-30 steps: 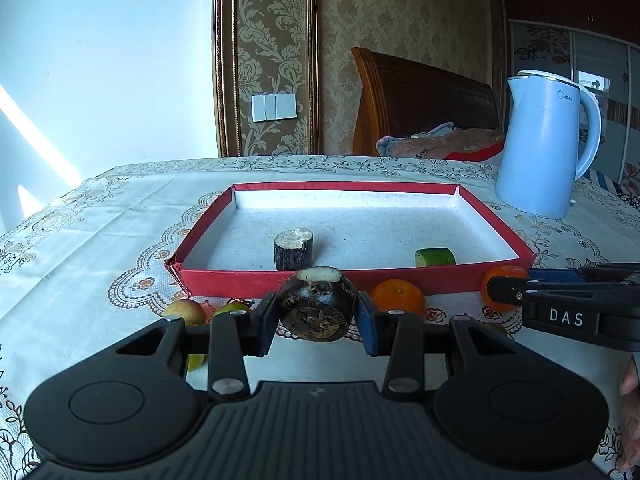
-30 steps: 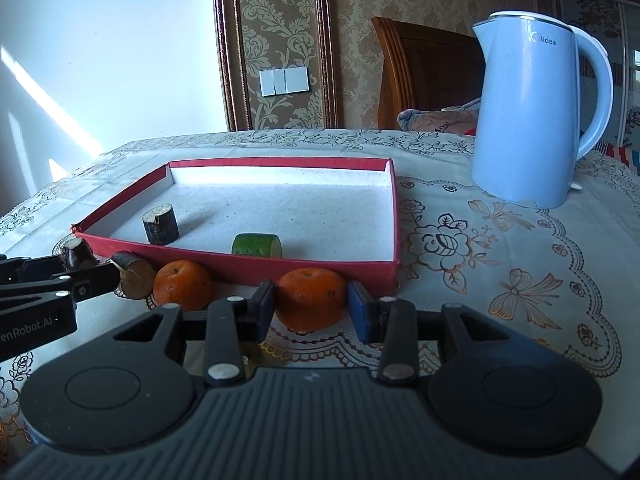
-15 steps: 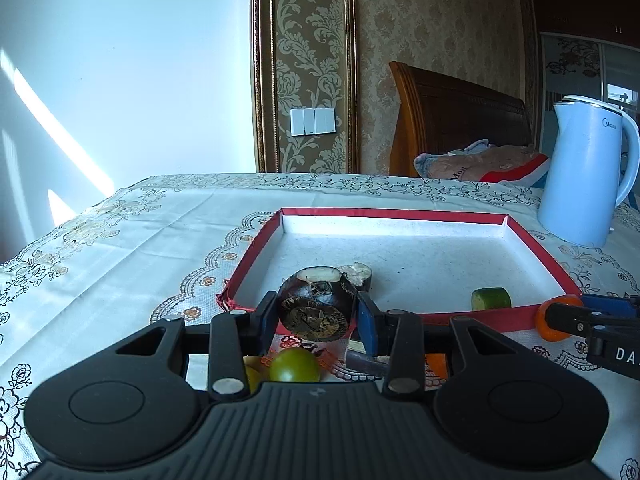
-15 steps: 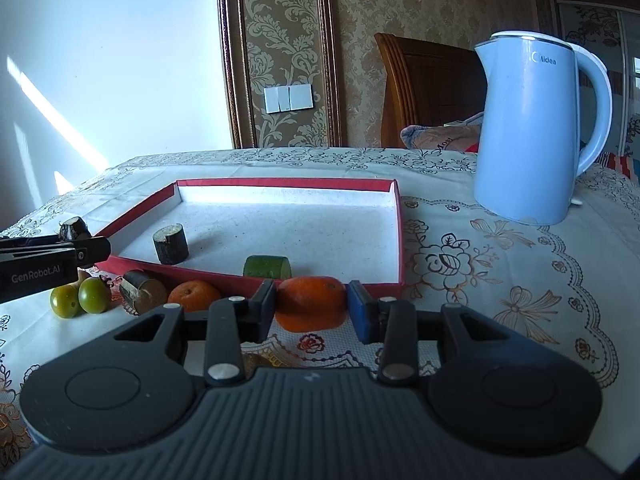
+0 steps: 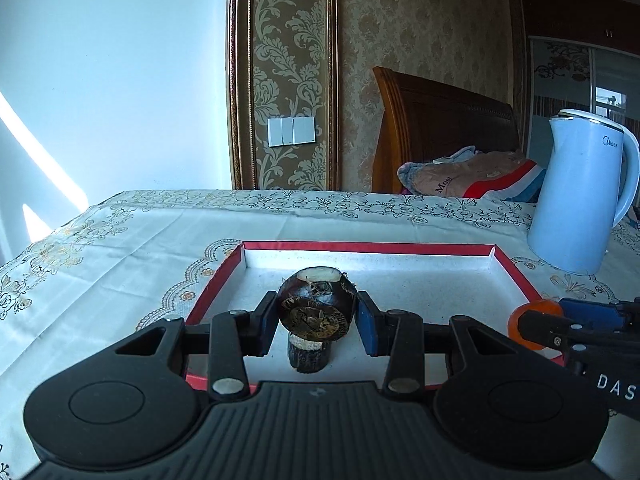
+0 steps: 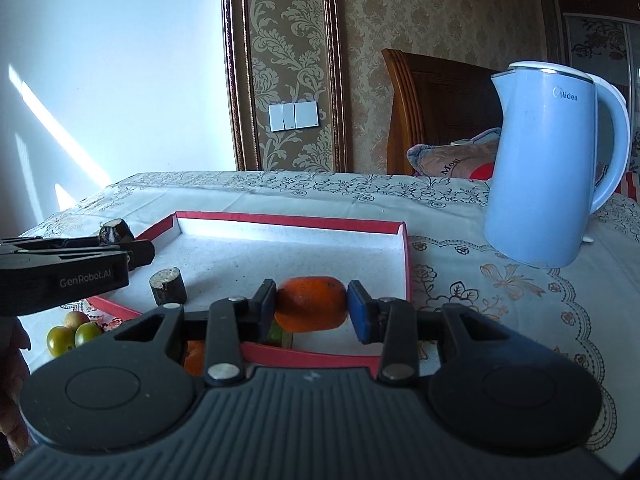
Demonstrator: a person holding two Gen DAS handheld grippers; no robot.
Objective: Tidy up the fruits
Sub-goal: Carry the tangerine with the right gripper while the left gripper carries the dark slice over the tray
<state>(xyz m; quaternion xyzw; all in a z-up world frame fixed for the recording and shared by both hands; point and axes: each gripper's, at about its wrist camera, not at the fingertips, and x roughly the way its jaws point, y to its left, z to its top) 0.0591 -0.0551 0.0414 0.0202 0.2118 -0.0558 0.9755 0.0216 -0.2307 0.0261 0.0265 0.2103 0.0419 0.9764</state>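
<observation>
A lace-patterned tablecloth [image 6: 500, 300] is carrying a red tray [image 5: 516, 276] with a blue kettle [image 6: 556, 168] standing to its right. The left gripper [image 5: 317, 317] is pinching a dark brown fruit [image 5: 316, 308] above the tray's near left part. The right gripper [image 6: 311, 306] is pinching an orange [image 6: 310, 304] over the tray's near edge. A dark stub [image 6: 168, 286] is standing inside the tray, and small green fruits [image 6: 66, 336] are lying outside it, near left.

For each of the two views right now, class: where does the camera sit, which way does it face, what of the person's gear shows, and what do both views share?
Left wrist: on the left gripper, facing across the red tray; its fingers clamp a dark round fruit; the right gripper enters at right.
Right wrist: on the right gripper, facing the same way; it clamps an orange; the left gripper enters at left.
Shared: tray, dark stub, blue kettle.
</observation>
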